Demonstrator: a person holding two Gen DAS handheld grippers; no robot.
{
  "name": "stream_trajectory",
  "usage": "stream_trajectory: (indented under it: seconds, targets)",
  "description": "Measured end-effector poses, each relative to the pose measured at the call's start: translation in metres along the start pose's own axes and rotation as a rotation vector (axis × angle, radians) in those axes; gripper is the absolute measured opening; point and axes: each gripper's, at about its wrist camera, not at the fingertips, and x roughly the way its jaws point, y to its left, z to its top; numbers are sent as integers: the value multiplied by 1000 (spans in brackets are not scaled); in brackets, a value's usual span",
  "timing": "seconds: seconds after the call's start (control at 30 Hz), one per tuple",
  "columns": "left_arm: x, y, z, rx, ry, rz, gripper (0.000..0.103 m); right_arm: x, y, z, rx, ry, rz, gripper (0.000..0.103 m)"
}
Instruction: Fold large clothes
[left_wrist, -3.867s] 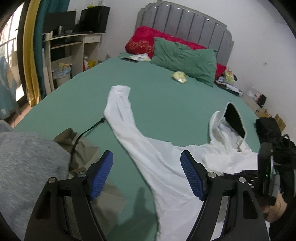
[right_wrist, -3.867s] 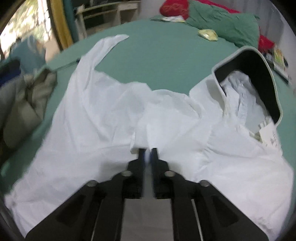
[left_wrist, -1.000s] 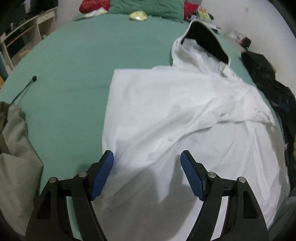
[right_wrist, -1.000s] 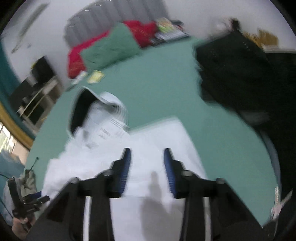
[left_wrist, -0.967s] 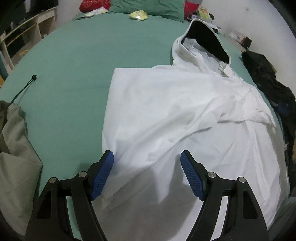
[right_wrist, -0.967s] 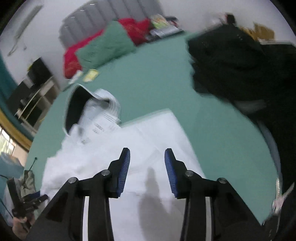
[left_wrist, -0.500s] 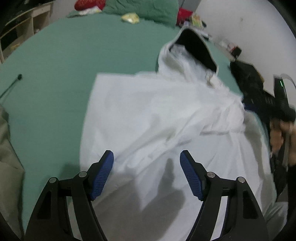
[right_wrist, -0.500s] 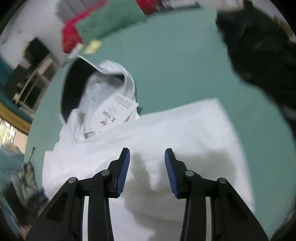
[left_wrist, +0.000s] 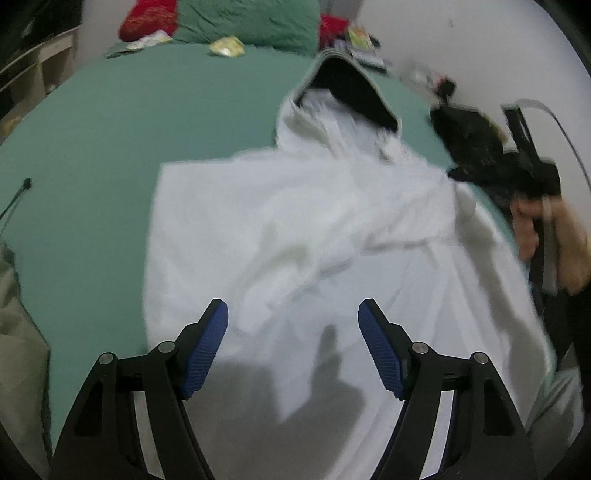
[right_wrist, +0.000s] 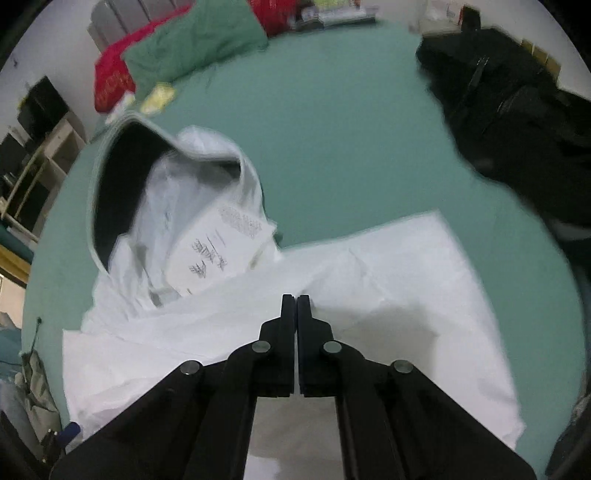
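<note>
A large white hooded garment (left_wrist: 295, 221) lies spread on the green bed (left_wrist: 92, 129), its dark-lined hood (left_wrist: 351, 92) toward the pillows. My left gripper (left_wrist: 293, 321) hovers open over the garment's near part, nothing between its blue pads. In the right wrist view my right gripper (right_wrist: 296, 297) has its jaws closing, black fingers pressed together at a raised fold of the white garment (right_wrist: 388, 295), just below the hood (right_wrist: 122, 177) and paper label (right_wrist: 218, 247). A hand (left_wrist: 532, 229) holds that gripper at the garment's right edge.
A heap of black clothes (right_wrist: 517, 110) lies at the bed's right side. An olive garment (left_wrist: 18, 332) and a black cord (left_wrist: 14, 195) lie at the left. A green pillow (left_wrist: 243, 18), a red one and a yellow packet (left_wrist: 227, 46) sit at the headboard.
The right gripper went from open to shut while sliding left toward the hood and label. The left view tilted a little; the right hand and gripper came into it.
</note>
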Motion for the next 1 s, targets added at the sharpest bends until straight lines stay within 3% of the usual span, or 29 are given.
stream_trajectory:
  seconds: [0.13, 0.23, 0.33, 0.47, 0.5, 0.57, 0.63, 0.67, 0.77, 0.83, 0.93, 1.0]
  targets:
    - [-15, 23, 11, -101, -66, 0, 77, -53, -2, 7, 0, -141, 73, 1]
    - [-11, 41, 15, -169, -61, 23, 77, -83, -8, 2, -19, -225, 122, 1]
    - [8, 46, 13, -166, -4, 93, 77, -76, -27, -18, -35, -198, 72, 1]
    - [20, 53, 2, -127, 25, 180, 65, -39, -72, -50, 49, -82, -7, 2]
    - [21, 48, 3, -89, 11, 204, 60, -29, -85, -58, 81, -39, -27, 2]
    - [24, 42, 5, -36, 16, 234, 26, -17, -105, -75, 130, 11, -27, 3]
    - [27, 39, 7, -1, 9, 230, 3, -25, -111, -80, 108, -28, 0, 4]
    - [28, 39, 8, 10, 3, 243, 2, -28, -112, -79, 88, -34, -5, 6]
    - [27, 45, 11, -21, -39, 284, 2, -36, -110, -69, 24, -65, -18, 31]
    - [19, 56, 12, -60, -57, 298, 1, -39, -106, -60, -11, -98, -28, 55]
    - [20, 66, 17, -102, -50, 286, 2, -36, -100, -45, -55, -127, -19, 58]
    - [18, 74, 16, -129, -37, 289, 2, -18, -90, -37, -92, -81, -19, 58]
